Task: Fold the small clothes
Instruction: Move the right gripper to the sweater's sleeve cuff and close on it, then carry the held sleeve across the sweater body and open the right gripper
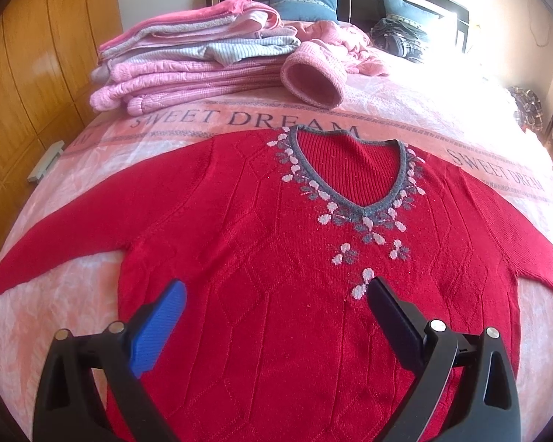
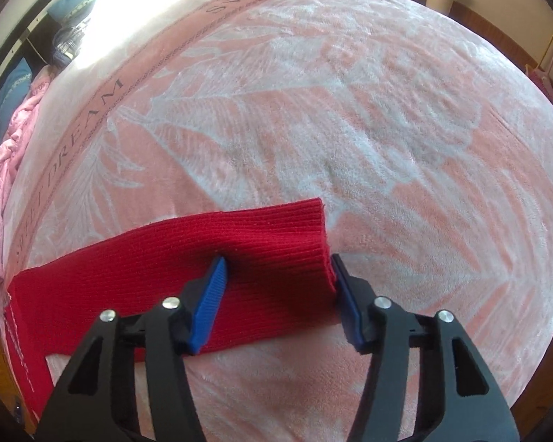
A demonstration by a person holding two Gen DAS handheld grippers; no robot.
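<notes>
Sweater (image 1: 276,258) cuff (image 2: 287,235) between right fingers (image 2: 210,294), seemingly ungripped

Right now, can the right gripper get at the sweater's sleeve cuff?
Probably yes. The right gripper is open with its fingers straddling the red cuff, which lies flat on the blanket; nothing lies in between.

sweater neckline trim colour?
Grey trim on the red sweater, with grey-and-white floral motifs; clearest in left wrist view.

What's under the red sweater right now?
The red sweater lies flat on the pink blanket, which shows all around it. Whatever sits directly beneath its body is covered, so nothing else can be confirmed there.
</notes>
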